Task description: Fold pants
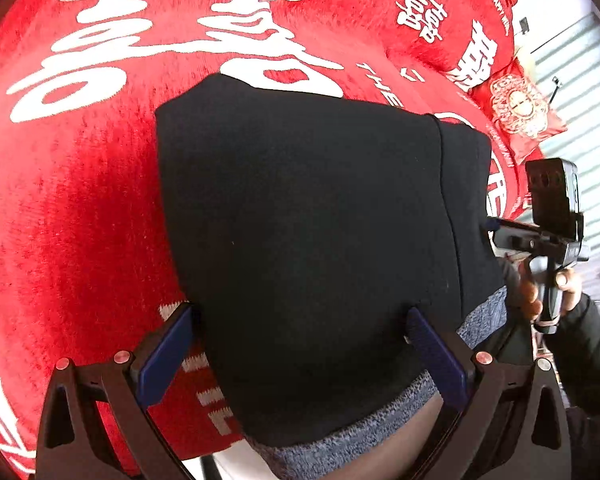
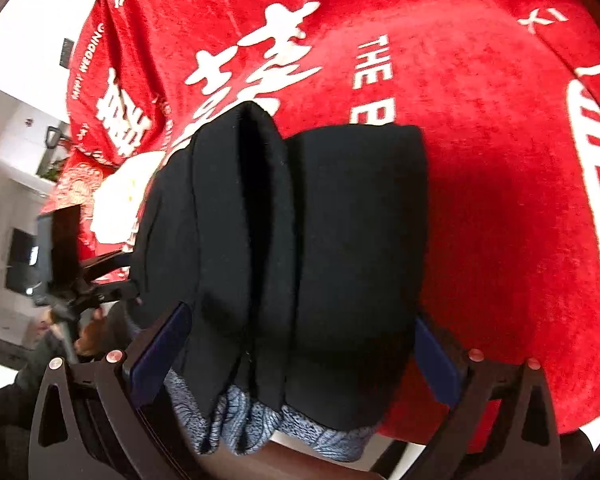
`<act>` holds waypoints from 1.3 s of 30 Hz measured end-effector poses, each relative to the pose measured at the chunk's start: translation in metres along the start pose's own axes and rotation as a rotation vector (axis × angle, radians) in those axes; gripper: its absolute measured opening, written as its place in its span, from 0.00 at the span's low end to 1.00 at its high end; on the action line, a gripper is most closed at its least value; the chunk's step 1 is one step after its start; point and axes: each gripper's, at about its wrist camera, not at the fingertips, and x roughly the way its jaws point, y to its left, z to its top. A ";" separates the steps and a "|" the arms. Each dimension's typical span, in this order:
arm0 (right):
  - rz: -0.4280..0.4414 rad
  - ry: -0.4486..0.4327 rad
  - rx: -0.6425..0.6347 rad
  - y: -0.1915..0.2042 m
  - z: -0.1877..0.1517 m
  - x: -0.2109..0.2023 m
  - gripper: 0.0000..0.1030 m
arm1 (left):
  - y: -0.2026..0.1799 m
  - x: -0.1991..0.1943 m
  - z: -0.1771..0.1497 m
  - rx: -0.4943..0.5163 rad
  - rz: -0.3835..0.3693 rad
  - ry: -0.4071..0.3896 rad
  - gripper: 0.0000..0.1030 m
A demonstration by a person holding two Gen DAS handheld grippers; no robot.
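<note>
Pants [image 1: 308, 240] look thick, soft and floppy on the red blanket [image 1: 80, 208]. Both grippers' jaws sit wide around the folded bundle; I'd grab the grey-lined edge.

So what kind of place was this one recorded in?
Most likely a home bedroom. The black pants lie folded on a bed spread with a plush red blanket printed with white characters, a matching red cushion sits at its far end, and a white wall shows behind it.
</note>
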 end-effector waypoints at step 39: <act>-0.063 -0.008 -0.167 0.034 0.008 0.000 0.59 | 0.009 -0.006 -0.001 -0.102 0.080 -0.114 1.00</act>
